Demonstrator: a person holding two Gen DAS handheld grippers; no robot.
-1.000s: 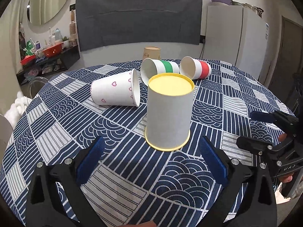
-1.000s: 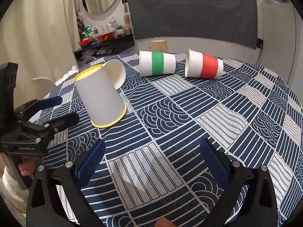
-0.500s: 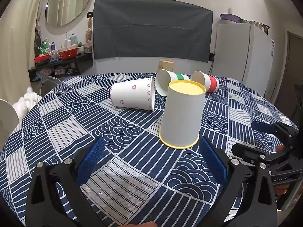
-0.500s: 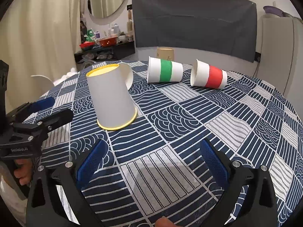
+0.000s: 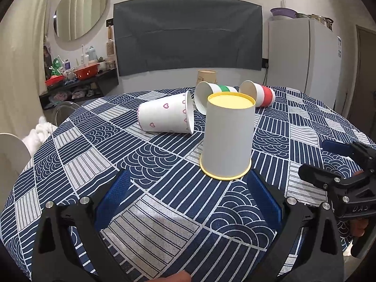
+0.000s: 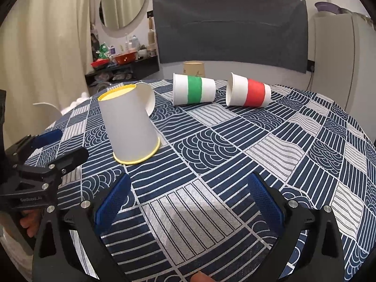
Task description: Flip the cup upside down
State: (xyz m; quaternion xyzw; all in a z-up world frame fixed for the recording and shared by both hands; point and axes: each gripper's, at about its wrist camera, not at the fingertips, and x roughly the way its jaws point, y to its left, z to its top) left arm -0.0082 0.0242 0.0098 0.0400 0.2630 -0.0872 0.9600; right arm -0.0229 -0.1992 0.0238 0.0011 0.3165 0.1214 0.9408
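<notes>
Blue-and-white patterned cloth covers the round table (image 5: pixel 77 155), where a white paper cup with a yellow rim (image 5: pixel 227 138) stands upside down, mouth flat on the cloth and yellow base upward. Behind it a white paper cup printed with pink hearts (image 5: pixel 167 115) lies on its side, mouth toward the yellow-rimmed one; what it holds cannot be told. Farther back, a white cup with a green band (image 6: pixel 193 92) and a white cup with a red band (image 6: pixel 248 93) also lie on their sides, mouths showing empty. A brown paper cup (image 6: pixel 193 69) stands upside down beyond them. The left gripper (image 5: pixel 189 196) hangs spread wide just before the yellow-rimmed cup, holding nothing. The right gripper (image 6: pixel 188 197) is equally wide and empty, over bare cloth.
</notes>
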